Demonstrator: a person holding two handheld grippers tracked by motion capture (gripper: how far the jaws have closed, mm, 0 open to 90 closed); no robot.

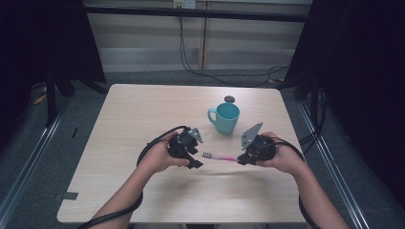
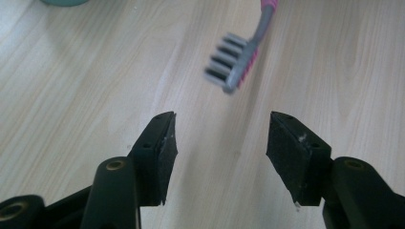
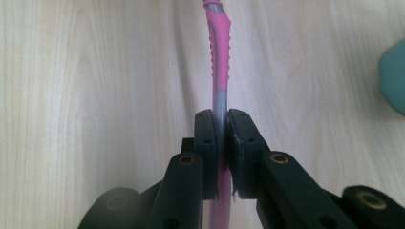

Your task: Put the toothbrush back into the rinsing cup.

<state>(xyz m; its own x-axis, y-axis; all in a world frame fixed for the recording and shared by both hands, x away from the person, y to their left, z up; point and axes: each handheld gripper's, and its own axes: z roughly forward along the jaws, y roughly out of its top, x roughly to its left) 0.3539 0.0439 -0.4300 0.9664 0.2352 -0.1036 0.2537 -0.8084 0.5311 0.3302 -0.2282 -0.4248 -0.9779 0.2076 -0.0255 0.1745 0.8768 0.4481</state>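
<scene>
The right gripper (image 3: 220, 143) has its jaws clenched on the handle end of the pink-and-grey plastic toothbrush (image 3: 219, 62), pads pressed flat on either side of the grey section, so the brush juts out like a pointer. In the high view that gripper (image 1: 244, 159) sits toward the right part of the near half of the pale wooden tabletop (image 1: 143, 114), and the toothbrush (image 1: 218, 157) runs level from it toward the middle, its bristled head aimed at the other hand. It looks lifted off the wood, judging by the faint shadow beneath.

Over to the left gripper (image 1: 195, 163): its jaws stand released, a clear gap between the pads and nothing in it. Through its own camera the left gripper (image 2: 222, 143) faces the bristled head (image 2: 232, 64), which hangs just beyond the tips, slightly blurred, bristles turned sideways. No contact there.

Holding by the tail end leaves the whole forward length free, which reads as a handover, or as a grip that lets the brush go in handle-up. The teal ceramic mug (image 1: 224, 117) waits upright behind the two hands, toward the far edge, handle turned left, mouth unobstructed. A small dark round object (image 1: 229, 99) lies just past it; what it is I cannot tell.
</scene>
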